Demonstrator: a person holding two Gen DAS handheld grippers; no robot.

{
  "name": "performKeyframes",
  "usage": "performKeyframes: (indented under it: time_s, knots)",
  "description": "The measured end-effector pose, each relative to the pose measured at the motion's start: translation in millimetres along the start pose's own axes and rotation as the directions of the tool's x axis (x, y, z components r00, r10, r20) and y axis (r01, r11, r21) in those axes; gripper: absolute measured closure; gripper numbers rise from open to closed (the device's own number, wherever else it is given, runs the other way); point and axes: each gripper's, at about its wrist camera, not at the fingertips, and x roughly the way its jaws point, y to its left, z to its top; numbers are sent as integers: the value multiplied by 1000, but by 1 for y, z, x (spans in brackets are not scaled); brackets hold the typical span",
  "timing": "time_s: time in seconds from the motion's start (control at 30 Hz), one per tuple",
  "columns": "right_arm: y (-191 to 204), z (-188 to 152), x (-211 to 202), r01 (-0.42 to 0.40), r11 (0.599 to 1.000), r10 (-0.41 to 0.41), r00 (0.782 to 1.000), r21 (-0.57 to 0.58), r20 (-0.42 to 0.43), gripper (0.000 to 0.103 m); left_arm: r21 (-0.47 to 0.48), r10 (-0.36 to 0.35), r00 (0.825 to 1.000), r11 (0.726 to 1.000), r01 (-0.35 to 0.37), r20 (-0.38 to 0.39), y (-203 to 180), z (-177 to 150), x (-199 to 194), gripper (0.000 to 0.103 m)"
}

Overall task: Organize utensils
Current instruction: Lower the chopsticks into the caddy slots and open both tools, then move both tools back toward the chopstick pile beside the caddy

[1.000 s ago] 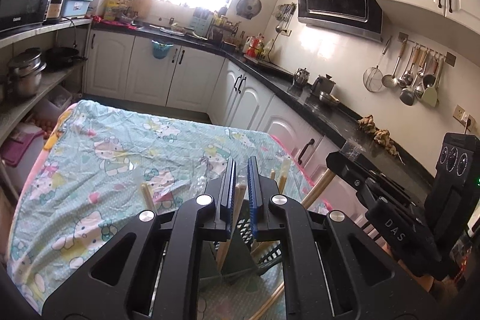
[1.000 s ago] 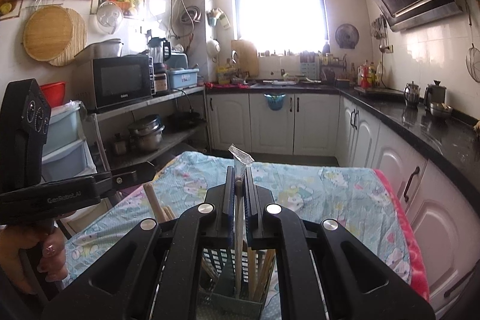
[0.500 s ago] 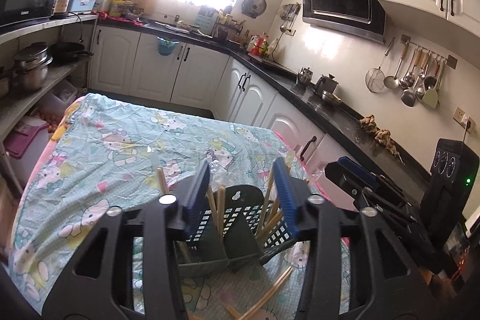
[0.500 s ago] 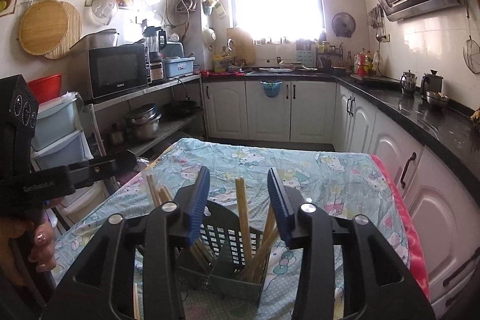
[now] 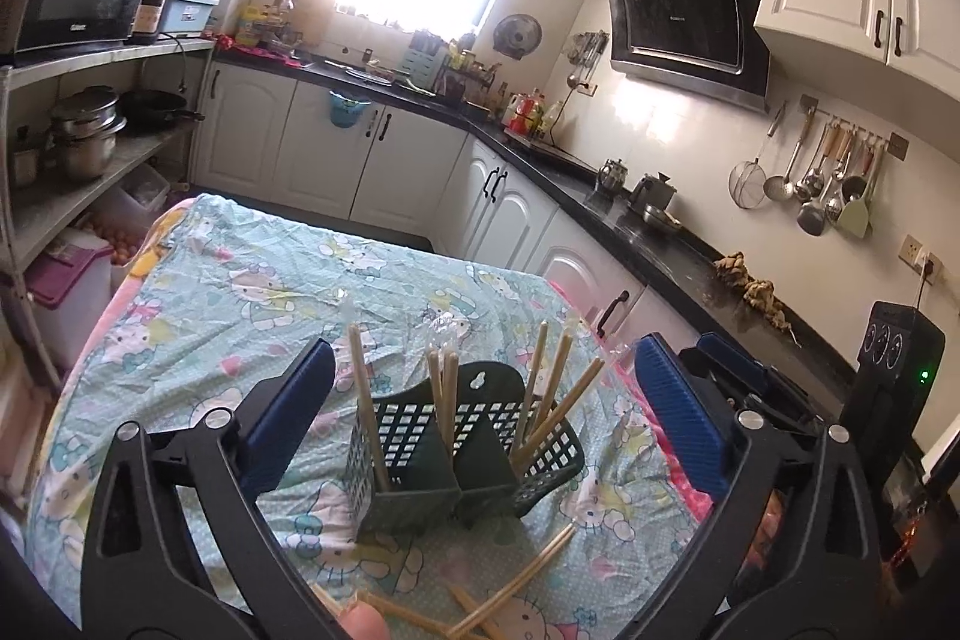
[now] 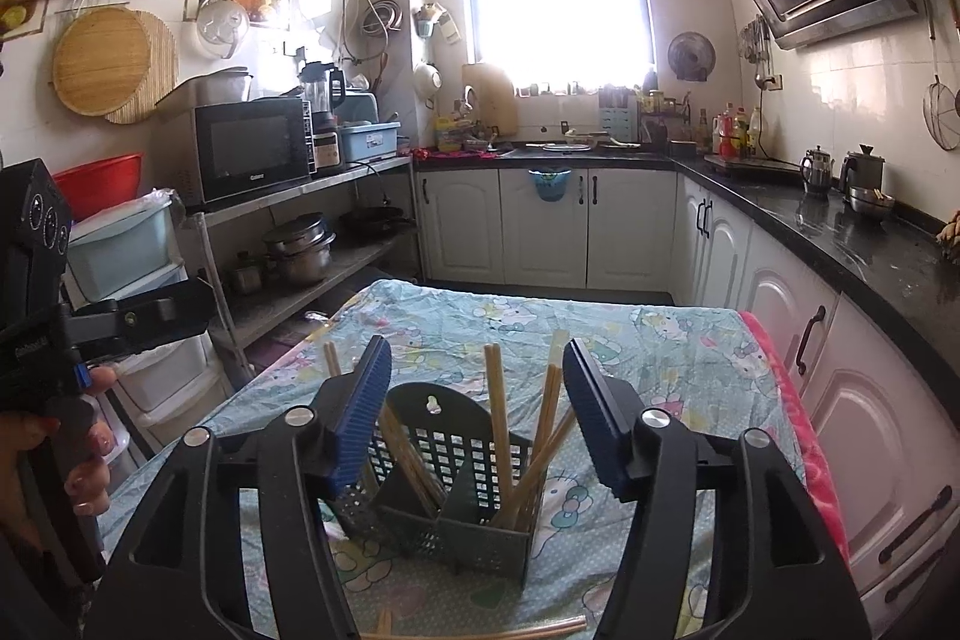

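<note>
Centrally on the table (image 5: 198, 292), which is covered by a cartoon-print cloth, a dark green perforated utensil caddy (image 5: 456, 451) is seen standing upright, with wooden chopsticks (image 5: 543, 388) leaning in its compartments. More loose chopsticks (image 5: 510, 592) are scattered on the cloth in front of the caddy, nearest the left camera. A microwave (image 6: 252, 151) and pots (image 6: 300, 247) are noted on the shelving along one side; a range hood (image 5: 684, 22) and hung ladles (image 5: 822, 184) are seen on the opposite wall. A fingertip intrudes at the lower edge of the left view, partly covering the loose sticks.

Compared with one second ago, when both sets of jaws were clamped on chopsticks above the caddy, both are now spread and those sticks are left standing in the caddy.

The left gripper (image 5: 480, 394) is held with jaws wide apart, nothing between them, the caddy framed in the gap. The right gripper (image 6: 477, 403) is likewise parted and empty, just above the caddy without visible contact.
</note>
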Motion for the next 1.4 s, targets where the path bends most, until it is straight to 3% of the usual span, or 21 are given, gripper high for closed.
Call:
performKeyframes:
  time_s: [0.33,0.87,1.07,1.4]
  knots:
    - [14,-10,-19,-26,999,26,1000,-45,-10,41,-3,22,1000,1000,-22,-11,5,-20,-20,11]
    - [39,-61,-20,-58,979,32,990,-194,-138,41,-51,90,991,994,-95,-96,33,-58,-26,11]
    - [48,-87,-15,-93,966,43,978,-240,-204,41,-51,109,985,992,-117,-134,38,-72,-23,11]
    - [70,-137,-1,-182,922,60,939,-342,-339,41,-82,155,963,981,-177,-221,54,-98,-11,11]
